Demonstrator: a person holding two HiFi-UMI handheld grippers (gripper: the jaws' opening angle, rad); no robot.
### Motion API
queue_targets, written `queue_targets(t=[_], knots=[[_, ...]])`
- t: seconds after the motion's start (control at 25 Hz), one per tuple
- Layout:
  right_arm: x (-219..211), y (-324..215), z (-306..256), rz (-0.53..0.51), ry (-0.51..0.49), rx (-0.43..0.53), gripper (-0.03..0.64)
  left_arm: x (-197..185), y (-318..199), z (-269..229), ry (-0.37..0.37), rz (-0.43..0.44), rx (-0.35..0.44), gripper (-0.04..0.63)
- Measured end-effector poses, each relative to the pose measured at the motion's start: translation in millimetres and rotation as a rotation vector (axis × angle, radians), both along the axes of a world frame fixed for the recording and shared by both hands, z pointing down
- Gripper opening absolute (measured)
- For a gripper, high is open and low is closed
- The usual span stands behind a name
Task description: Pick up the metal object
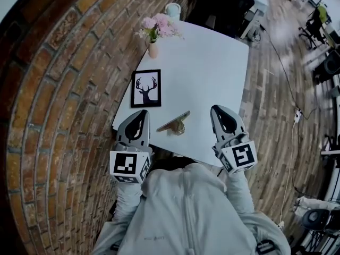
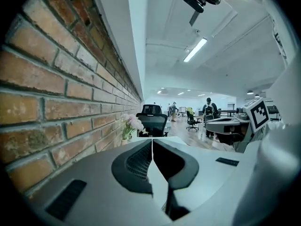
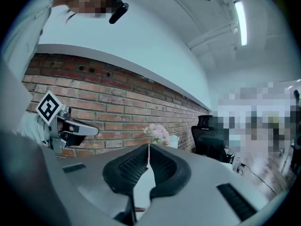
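Note:
The metal object [image 1: 173, 125], a small brass-coloured stand with a flat slanted plate, lies on the white table [image 1: 212, 73] near its front edge. My left gripper [image 1: 141, 112] hovers just left of it and my right gripper [image 1: 217, 109] just right of it, both apart from it. In the left gripper view the jaws [image 2: 152, 141] meet at their tips, shut on nothing. The right gripper [image 3: 149, 148] is also shut and empty. The metal object is hidden in both gripper views.
A framed antler picture [image 1: 146, 88] lies beyond the left gripper. A vase of pink flowers [image 1: 154, 32] and a pale cup [image 1: 172, 9] stand at the far end, with a black chair [image 1: 220, 4] behind. A brick wall [image 1: 64, 89] runs along the table's left side.

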State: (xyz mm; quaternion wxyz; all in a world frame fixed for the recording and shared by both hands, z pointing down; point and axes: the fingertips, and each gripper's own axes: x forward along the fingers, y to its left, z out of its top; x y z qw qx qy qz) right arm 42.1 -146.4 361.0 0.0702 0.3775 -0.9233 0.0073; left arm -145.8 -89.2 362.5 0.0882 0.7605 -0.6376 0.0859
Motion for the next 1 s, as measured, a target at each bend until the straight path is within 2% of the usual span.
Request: queue_targets(t=[0.48, 1.0], knots=[[24.1, -36.0, -9.5, 0.117, -0.033, -0.002, 0.026, 19.3, -63.0, -4.3, -0.007, 0.132, -0.008, 0.031], [29.6, -38.0, -1.9, 0.196, -0.034, -0.038, 0.026, 26.1, -68.9, 16.8, 0.003, 0.233, -0.072, 0.032]])
